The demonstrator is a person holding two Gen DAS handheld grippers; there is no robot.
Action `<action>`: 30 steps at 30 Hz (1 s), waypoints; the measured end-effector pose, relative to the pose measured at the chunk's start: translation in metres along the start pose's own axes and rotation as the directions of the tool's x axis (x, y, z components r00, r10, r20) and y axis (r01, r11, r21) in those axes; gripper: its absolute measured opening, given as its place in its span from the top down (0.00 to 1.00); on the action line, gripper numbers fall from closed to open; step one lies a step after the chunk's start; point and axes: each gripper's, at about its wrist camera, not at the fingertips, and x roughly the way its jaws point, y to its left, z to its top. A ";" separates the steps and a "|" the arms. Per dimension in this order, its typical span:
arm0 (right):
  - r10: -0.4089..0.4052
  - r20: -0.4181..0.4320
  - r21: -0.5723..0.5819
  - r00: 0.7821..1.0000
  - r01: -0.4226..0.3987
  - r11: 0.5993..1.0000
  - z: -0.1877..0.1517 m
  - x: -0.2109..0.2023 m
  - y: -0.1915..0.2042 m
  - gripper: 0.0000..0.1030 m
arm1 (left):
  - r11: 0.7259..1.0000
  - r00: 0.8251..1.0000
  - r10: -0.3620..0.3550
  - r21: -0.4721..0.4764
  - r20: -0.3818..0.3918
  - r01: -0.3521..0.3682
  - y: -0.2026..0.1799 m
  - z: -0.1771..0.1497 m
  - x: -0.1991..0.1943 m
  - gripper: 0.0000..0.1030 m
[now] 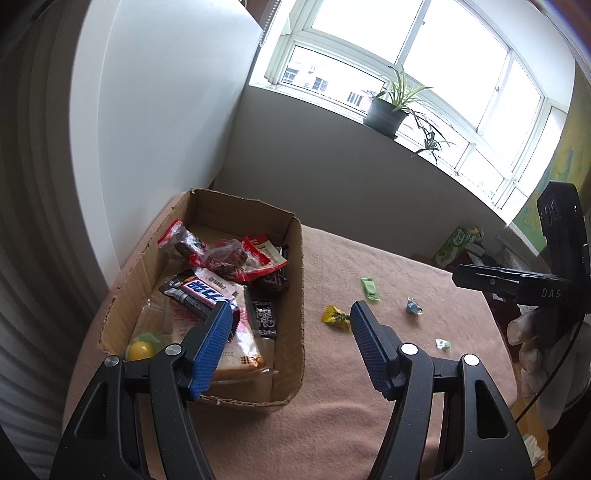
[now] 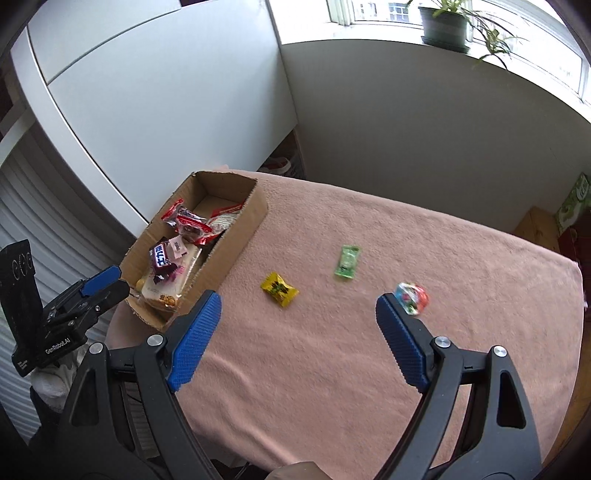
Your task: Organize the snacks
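A cardboard box (image 1: 295, 266) (image 2: 243, 221) holds several snack packets on a pink cloth (image 1: 369, 369) (image 2: 332, 369). A blue chocolate bar (image 1: 203, 291) (image 2: 162, 254) lies on top in it. Loose on the cloth are a yellow candy (image 1: 335, 316) (image 2: 279, 289), a green candy (image 1: 370, 289) (image 2: 347, 261) and a clear wrapped candy (image 1: 414, 306) (image 2: 412, 296). A small pale wrapper (image 1: 442, 344) lies nearer in the left wrist view. My left gripper (image 1: 290, 314) is open and empty above the box's right wall. My right gripper (image 2: 297, 302) is open and empty above the cloth, near the yellow candy.
A white cabinet (image 1: 147, 110) (image 2: 166, 92) stands behind the box. A potted plant (image 1: 386, 114) (image 2: 443, 22) sits on the windowsill. A green carton (image 1: 450, 247) (image 2: 574, 203) stands beyond the cloth's far right edge.
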 end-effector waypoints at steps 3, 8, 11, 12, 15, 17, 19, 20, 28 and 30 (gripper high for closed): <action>-0.017 -0.003 0.039 1.000 0.017 0.999 -0.015 -0.011 -0.025 0.14 | 1.000 1.000 -0.015 0.016 -0.010 0.015 -0.013 -0.007 0.002 0.36; -0.047 -0.033 0.080 0.998 0.050 0.996 -0.041 -0.015 -0.061 0.14 | 0.998 0.998 -0.042 0.046 -0.045 0.044 -0.037 -0.020 0.012 0.36; -0.043 -0.057 0.112 0.997 0.049 0.992 -0.056 -0.011 -0.080 0.14 | 0.996 0.996 -0.057 0.062 -0.072 0.062 -0.051 -0.027 0.021 0.36; -0.042 -0.064 0.121 0.997 0.050 0.991 -0.061 -0.008 -0.085 0.14 | 0.996 0.995 -0.059 0.069 -0.082 0.065 -0.055 -0.030 0.025 0.36; -0.038 -0.083 0.147 0.996 0.050 0.988 -0.077 -0.004 -0.103 0.14 | 0.994 0.992 -0.066 0.082 -0.111 0.075 -0.066 -0.037 0.036 0.36; -0.043 -0.091 0.156 0.995 0.057 0.986 -0.086 0.001 -0.111 0.14 | 0.993 0.989 -0.068 0.089 -0.128 0.080 -0.072 -0.041 0.043 0.36; -0.053 -0.099 0.154 0.994 0.068 0.986 -0.093 0.007 -0.117 0.14 | 0.992 0.987 -0.070 0.096 -0.145 0.084 -0.078 -0.044 0.052 0.36; -0.060 -0.104 0.150 0.993 0.075 0.986 -0.097 0.010 -0.119 0.14 | 0.991 0.986 -0.071 0.099 -0.153 0.086 -0.080 -0.046 0.056 0.36; -0.105 -0.109 0.122 0.989 0.118 0.985 -0.108 0.033 -0.139 0.16 | 0.993 0.976 -0.053 0.093 -0.211 0.074 -0.087 -0.054 0.096 0.37; -0.110 -0.112 0.119 0.988 0.123 0.985 -0.107 0.038 -0.143 0.20 | 0.994 0.975 -0.043 0.084 -0.218 0.063 -0.085 -0.053 0.106 0.38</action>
